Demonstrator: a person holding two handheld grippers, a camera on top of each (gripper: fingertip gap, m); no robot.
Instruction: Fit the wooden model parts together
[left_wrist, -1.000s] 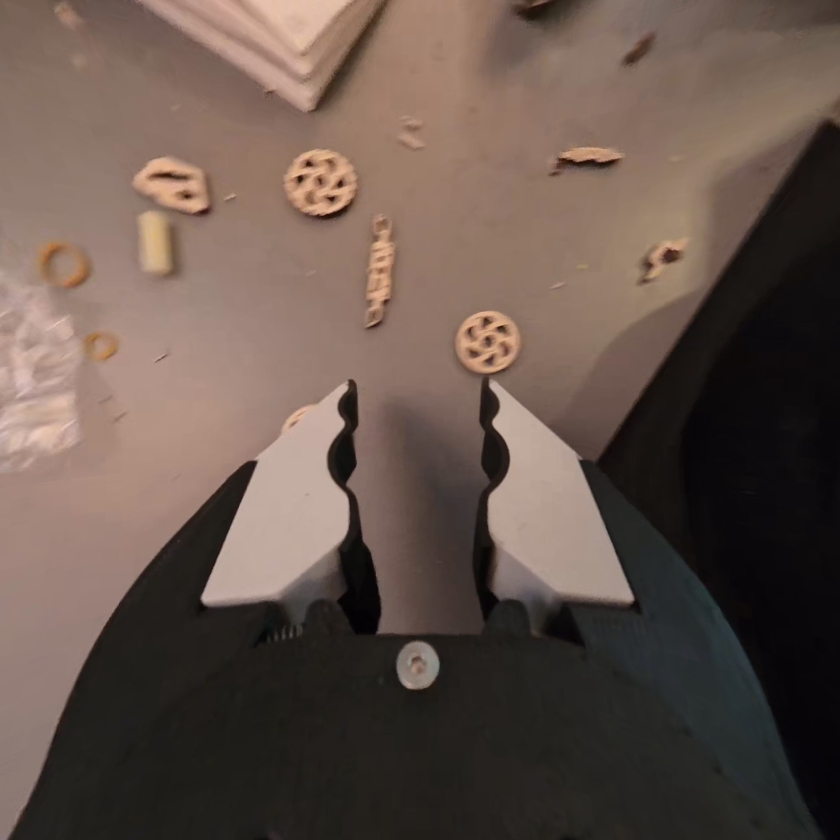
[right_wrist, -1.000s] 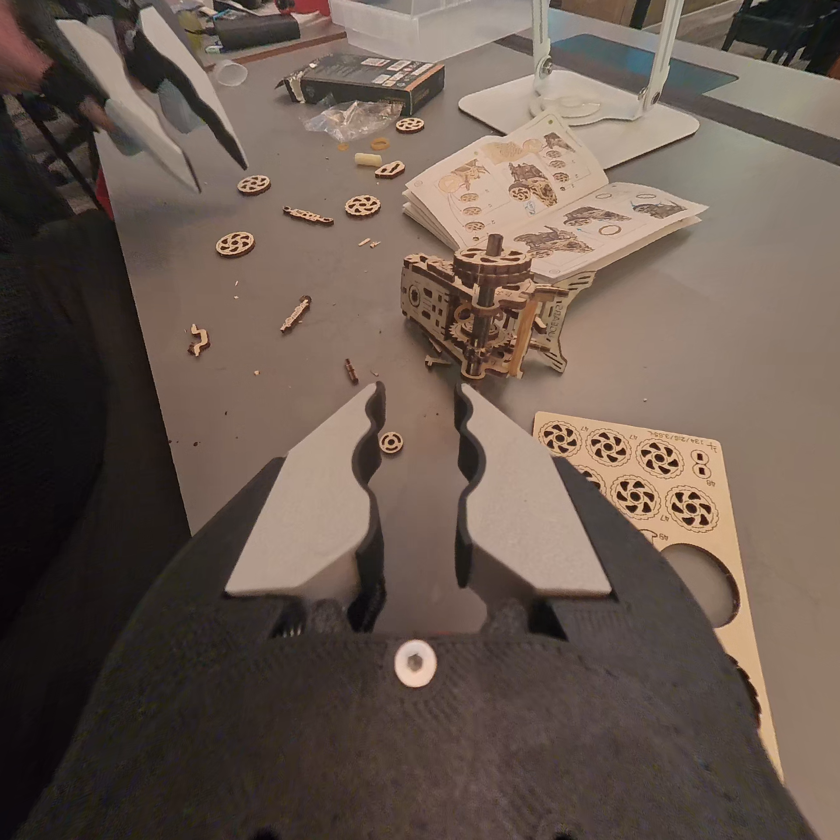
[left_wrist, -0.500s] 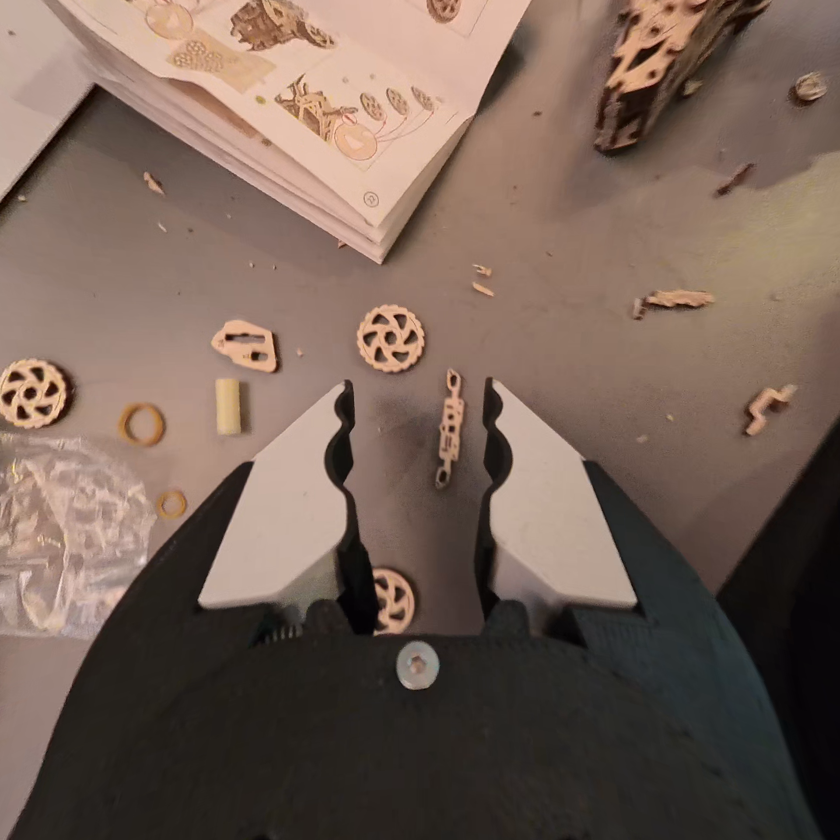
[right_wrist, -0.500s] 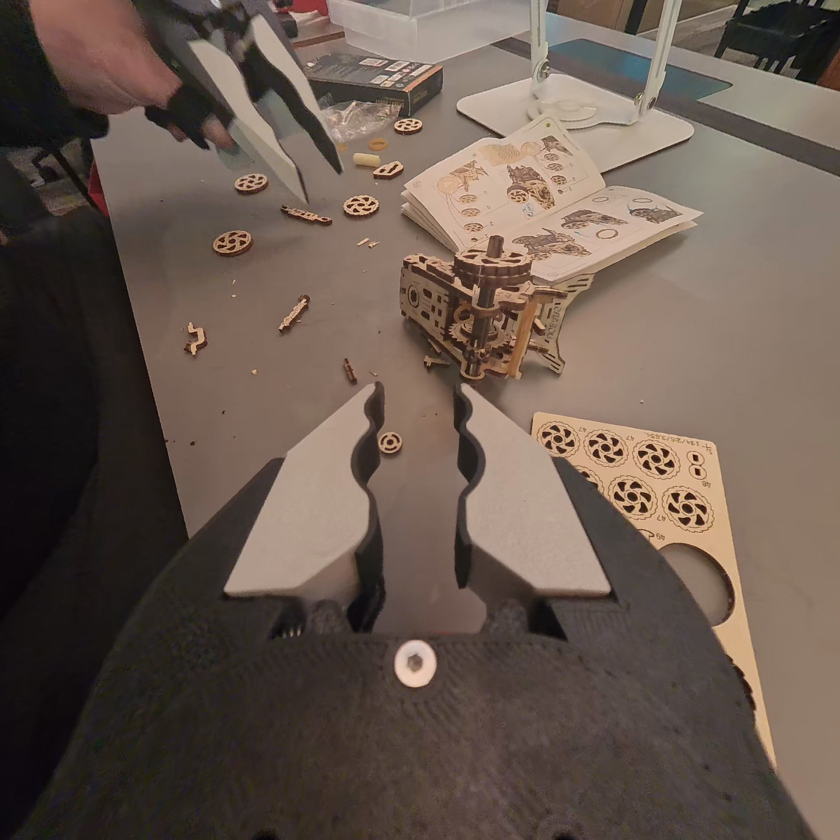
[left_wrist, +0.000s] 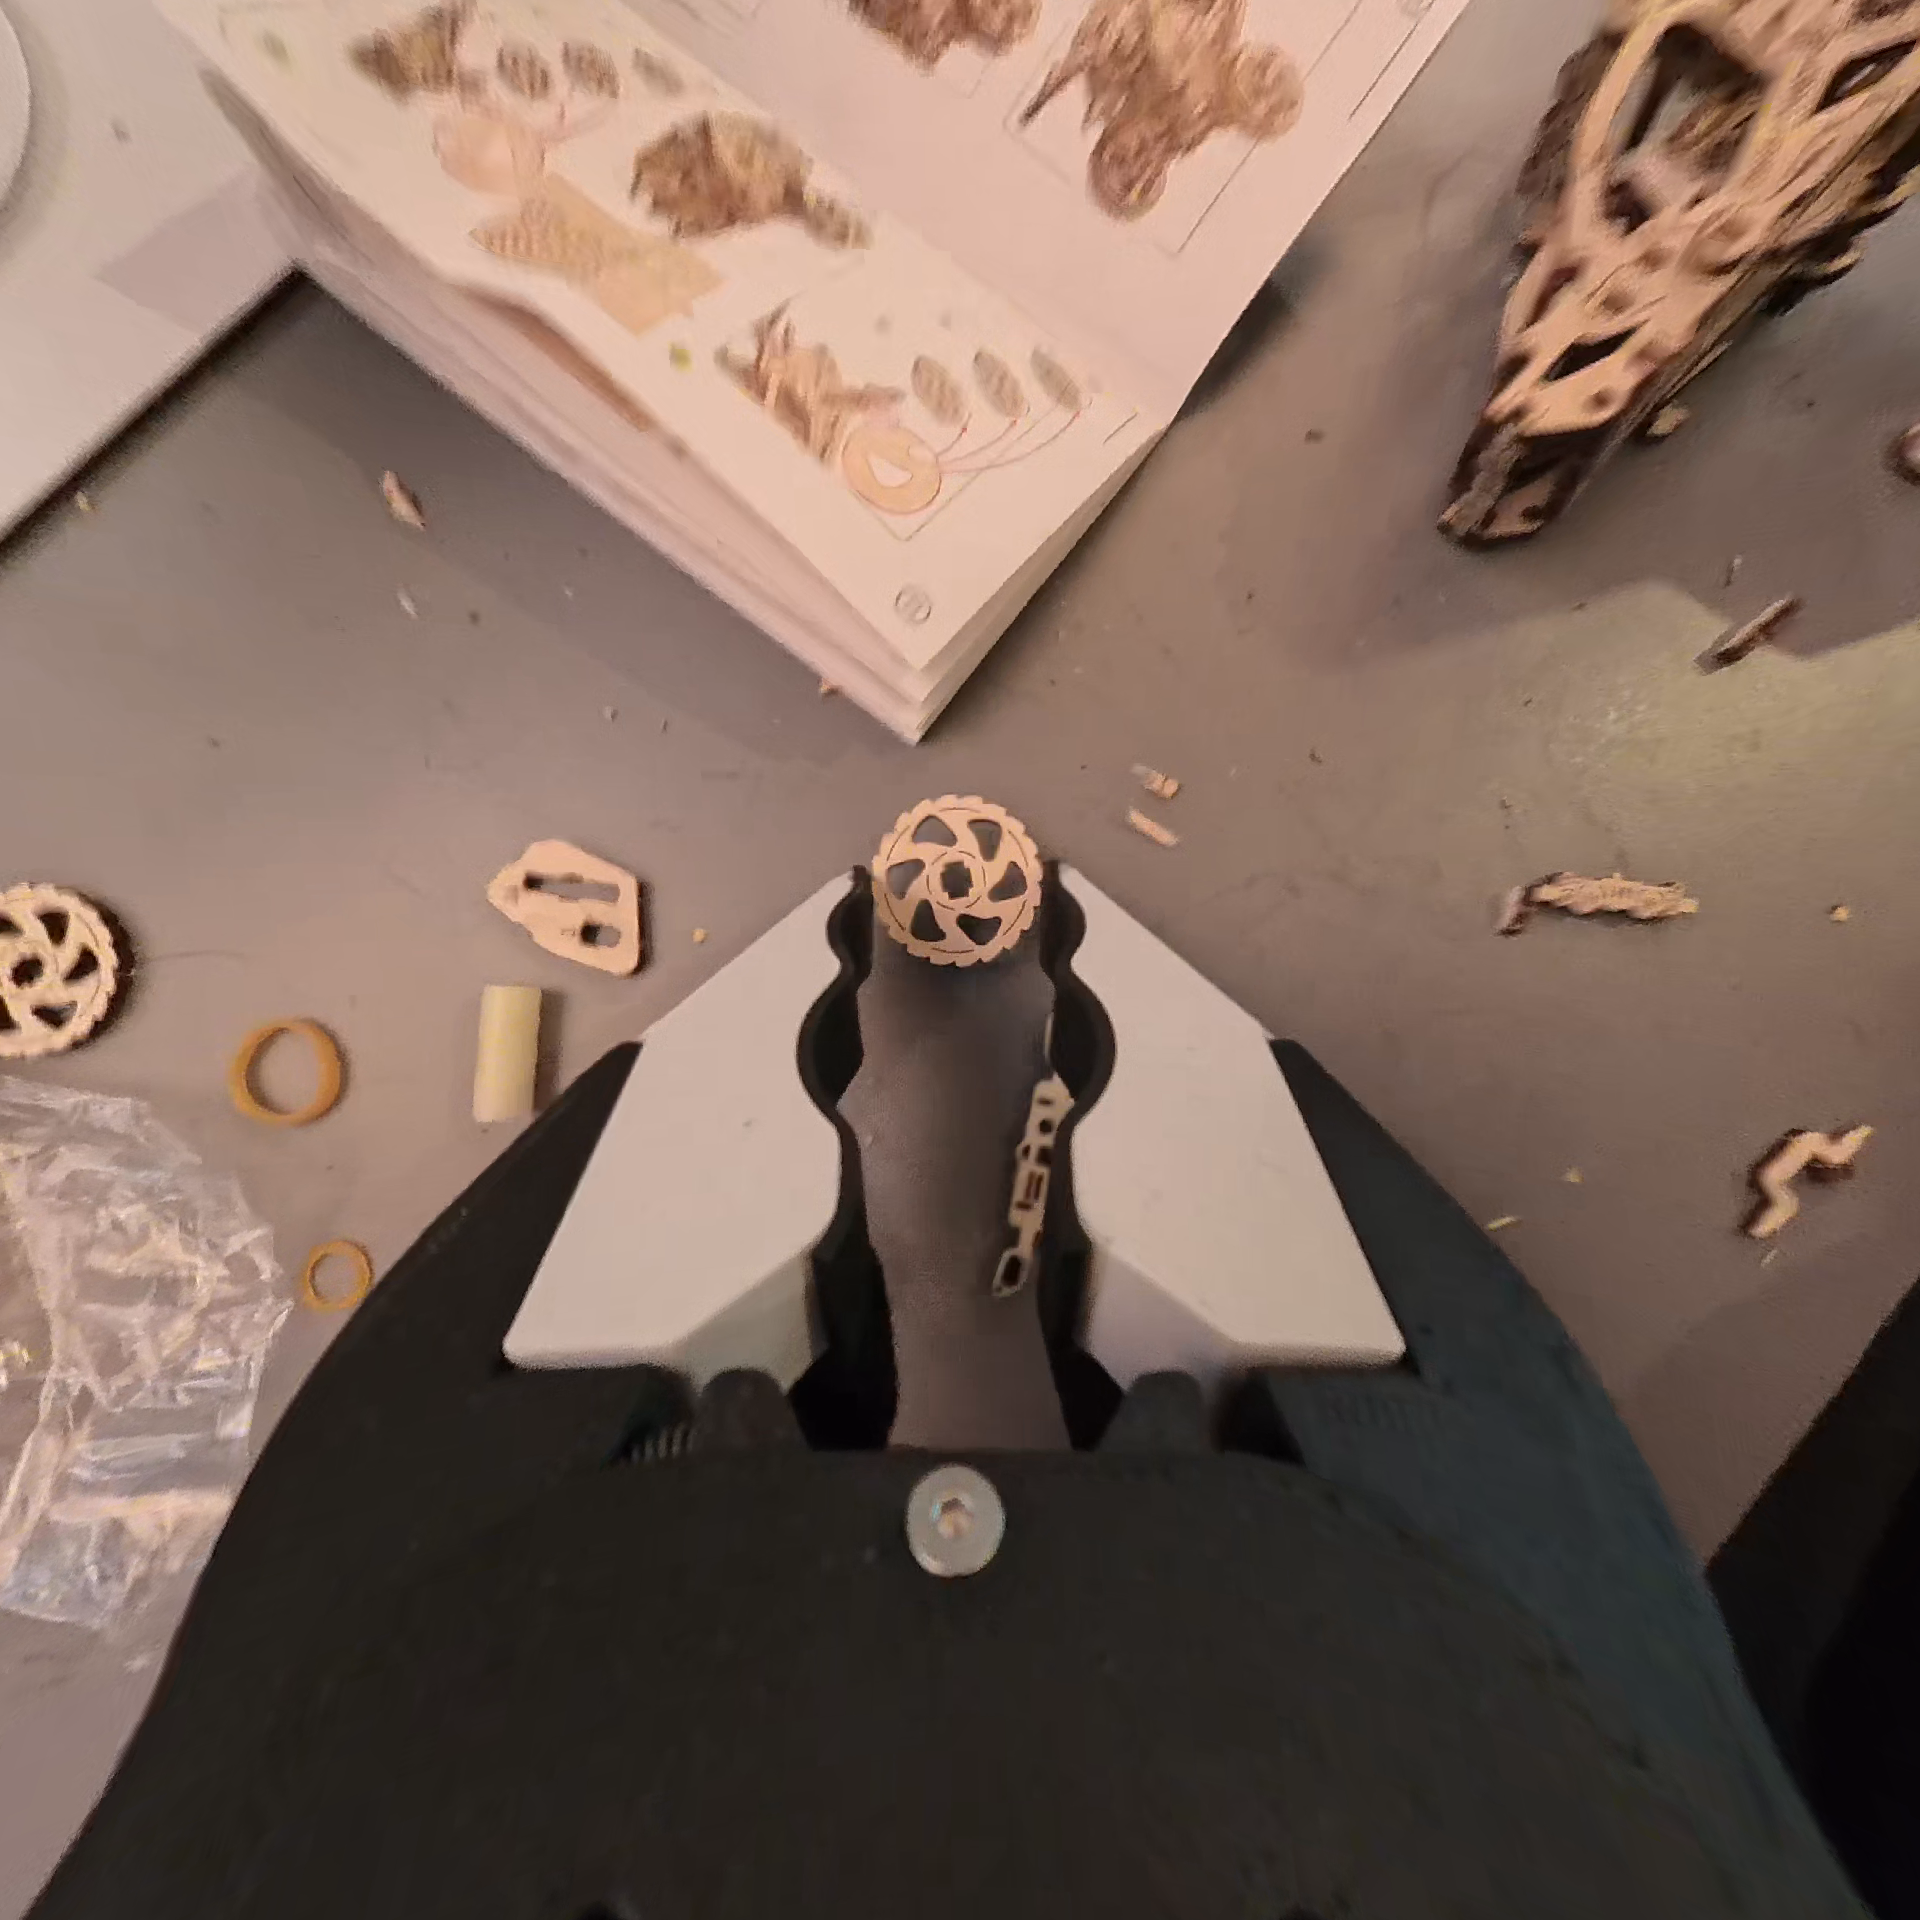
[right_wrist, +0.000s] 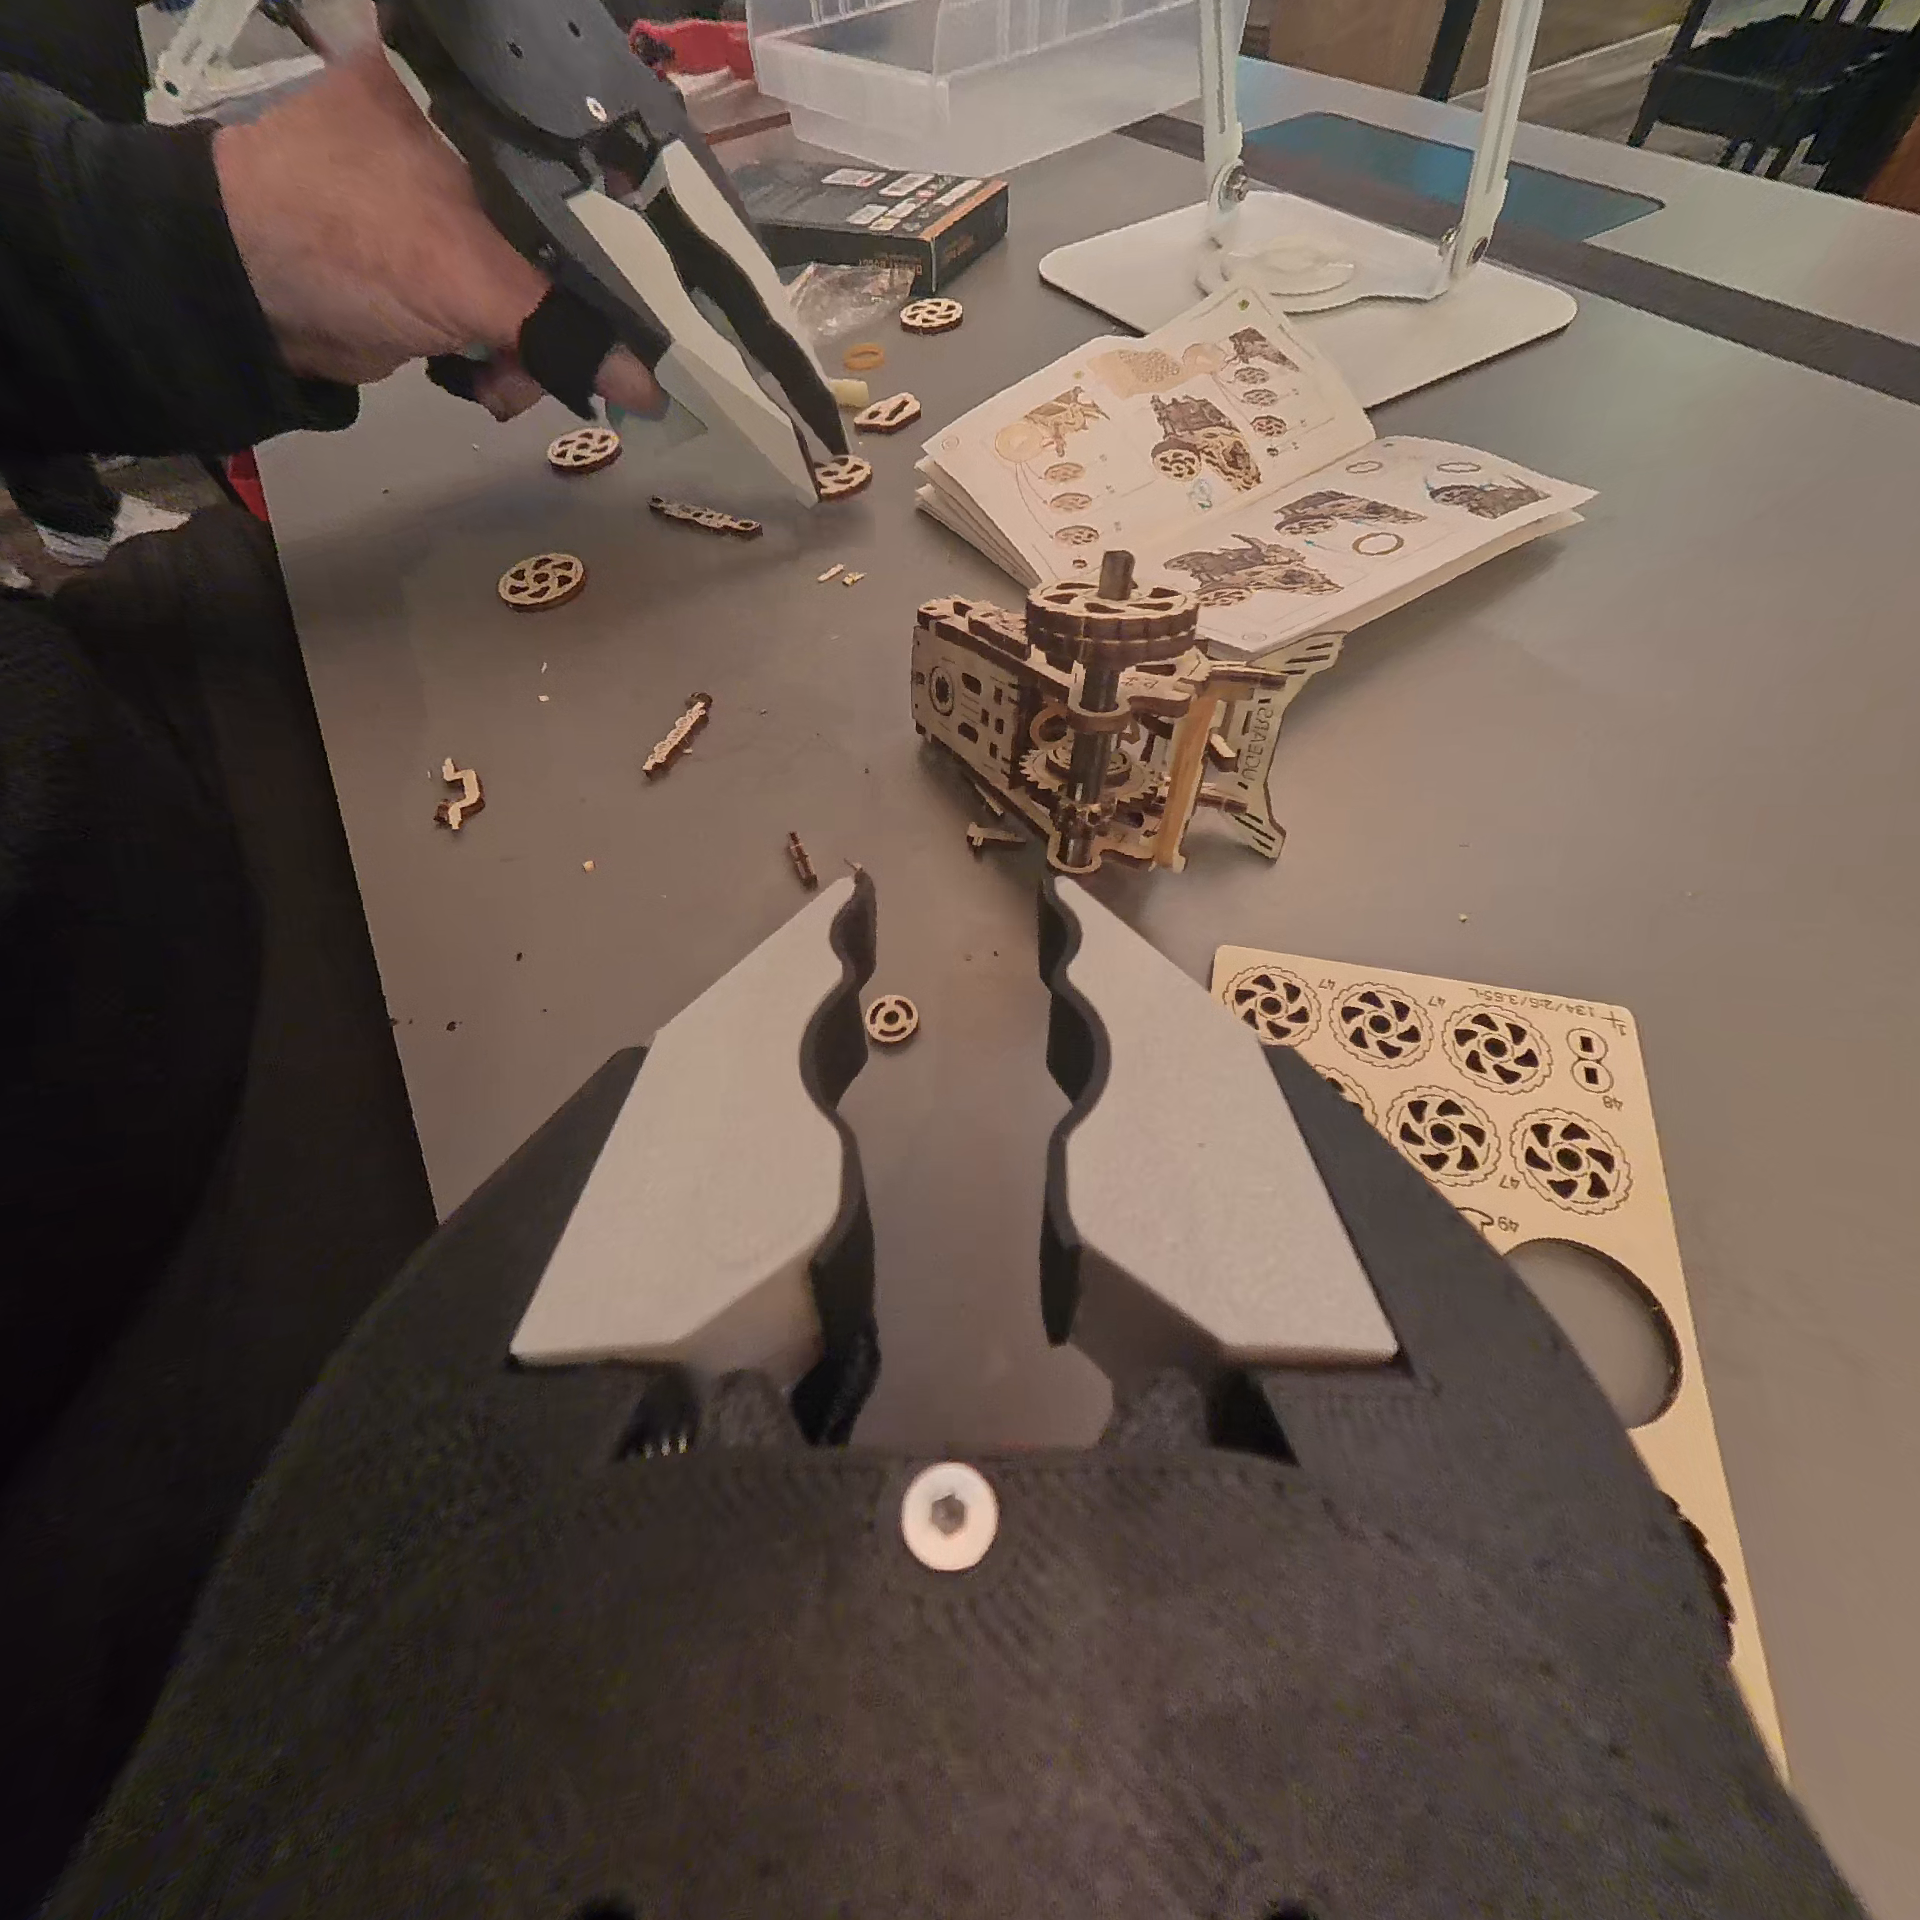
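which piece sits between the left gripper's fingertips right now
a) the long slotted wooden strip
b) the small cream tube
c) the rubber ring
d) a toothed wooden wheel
d: the left gripper has its tips on either side of the toothed wooden wheel lying on the table.

Left gripper (left_wrist: 956, 883) fingers (left_wrist: 727, 1122) apart around a toothed wooden wheel (left_wrist: 954, 881) on the grey table (left_wrist: 312, 727).

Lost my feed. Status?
Left gripper open around toothed wheel on table. Right gripper open, empty, short of wooden model. Nothing blocking.
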